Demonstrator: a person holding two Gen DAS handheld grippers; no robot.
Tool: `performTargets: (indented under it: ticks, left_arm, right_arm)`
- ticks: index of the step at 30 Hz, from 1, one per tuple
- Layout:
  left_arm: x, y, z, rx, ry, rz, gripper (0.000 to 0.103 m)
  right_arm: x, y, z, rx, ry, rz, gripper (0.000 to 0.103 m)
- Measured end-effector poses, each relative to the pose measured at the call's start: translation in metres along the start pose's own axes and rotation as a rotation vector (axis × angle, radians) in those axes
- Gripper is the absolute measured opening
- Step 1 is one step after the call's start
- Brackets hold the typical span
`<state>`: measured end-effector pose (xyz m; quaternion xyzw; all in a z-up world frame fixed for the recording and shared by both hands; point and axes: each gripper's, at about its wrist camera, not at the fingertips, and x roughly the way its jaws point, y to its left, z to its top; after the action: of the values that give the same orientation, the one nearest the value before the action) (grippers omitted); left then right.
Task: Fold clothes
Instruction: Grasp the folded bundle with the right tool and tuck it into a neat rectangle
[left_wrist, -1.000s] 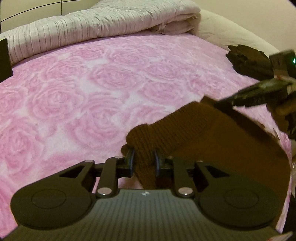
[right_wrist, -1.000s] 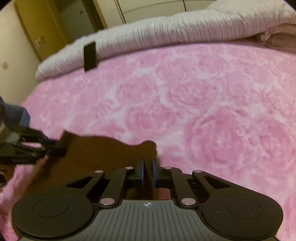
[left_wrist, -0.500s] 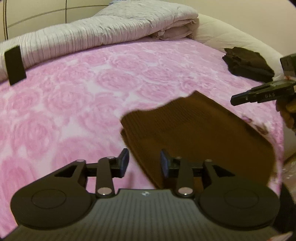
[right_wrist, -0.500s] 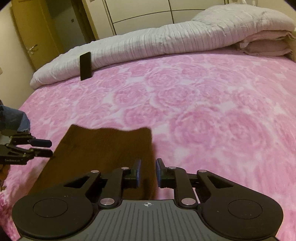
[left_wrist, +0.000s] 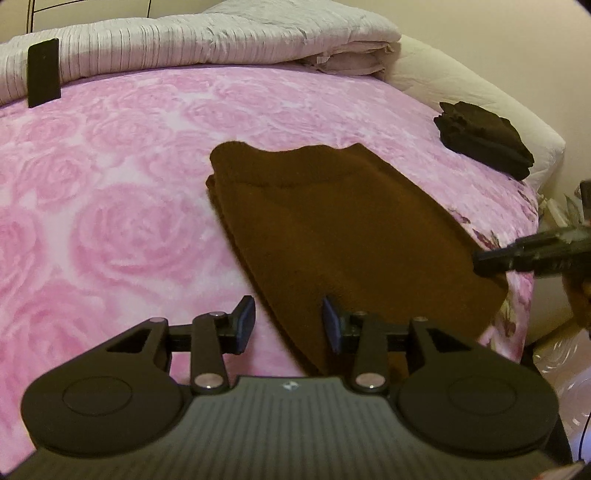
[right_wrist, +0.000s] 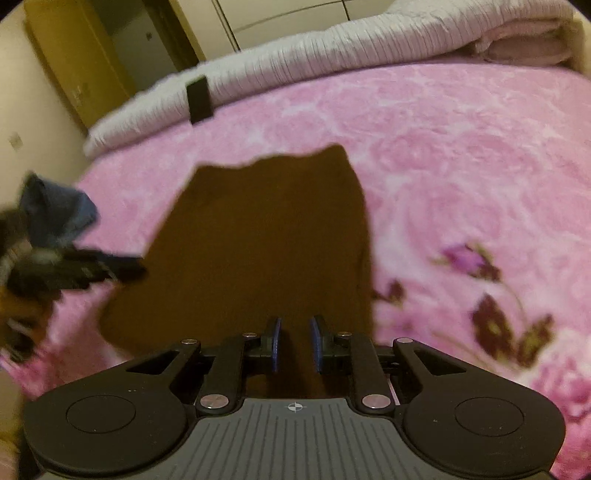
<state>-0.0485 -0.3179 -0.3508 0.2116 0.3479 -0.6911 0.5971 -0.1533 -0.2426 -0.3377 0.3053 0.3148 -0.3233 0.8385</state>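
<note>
A brown knit garment (left_wrist: 343, 236) lies folded flat on the pink rose-patterned bed (left_wrist: 110, 184); it also shows in the right wrist view (right_wrist: 258, 240). My left gripper (left_wrist: 288, 323) is open and empty, just above the garment's near left edge. My right gripper (right_wrist: 294, 343) is open and empty over the garment's near edge. The right gripper shows at the right edge of the left wrist view (left_wrist: 517, 254), and the left gripper, blurred, at the left of the right wrist view (right_wrist: 92, 269).
A folded dark garment (left_wrist: 484, 136) lies at the bed's far right corner. A rolled striped quilt (left_wrist: 184, 44) runs along the back. A black flat object (left_wrist: 43, 72) leans against the quilt. The bed's edge drops off at the right.
Both grippers let go of the brown garment and opened. The garment dropped flat onto the bed. Both grippers pulled back toward its near edge.
</note>
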Motion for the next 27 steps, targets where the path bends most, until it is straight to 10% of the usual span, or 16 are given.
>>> performTargets:
  ticks: [8,11,12,25,27]
  left_arm:
    - [-0.04,-0.016,-0.004,0.302,-0.017,0.032,0.035]
    - [-0.052,-0.025,-0.019,0.45,-0.013,0.033,0.035]
    - [-0.055,-0.03,-0.025,0.498,-0.019,0.036,0.035]
    - [-0.049,-0.096,-0.084,1.027,-0.071,0.039,0.039]
    - [-0.048,-0.094,-0.085,1.037,-0.089,0.048,0.047]
  right_arm:
    - [-0.026,0.063,-0.015,-0.224,-0.023,-0.083,0.018]
    - [-0.017,0.096,-0.027,-0.388,-0.025,-0.129,0.075]
    - [-0.015,0.103,-0.032,-0.433,-0.035,-0.134,0.078]
    - [0.047,0.147,-0.085,-1.061,0.001,-0.305,0.077]
    - [0.06,0.145,-0.089,-1.137,0.012,-0.343,0.064]
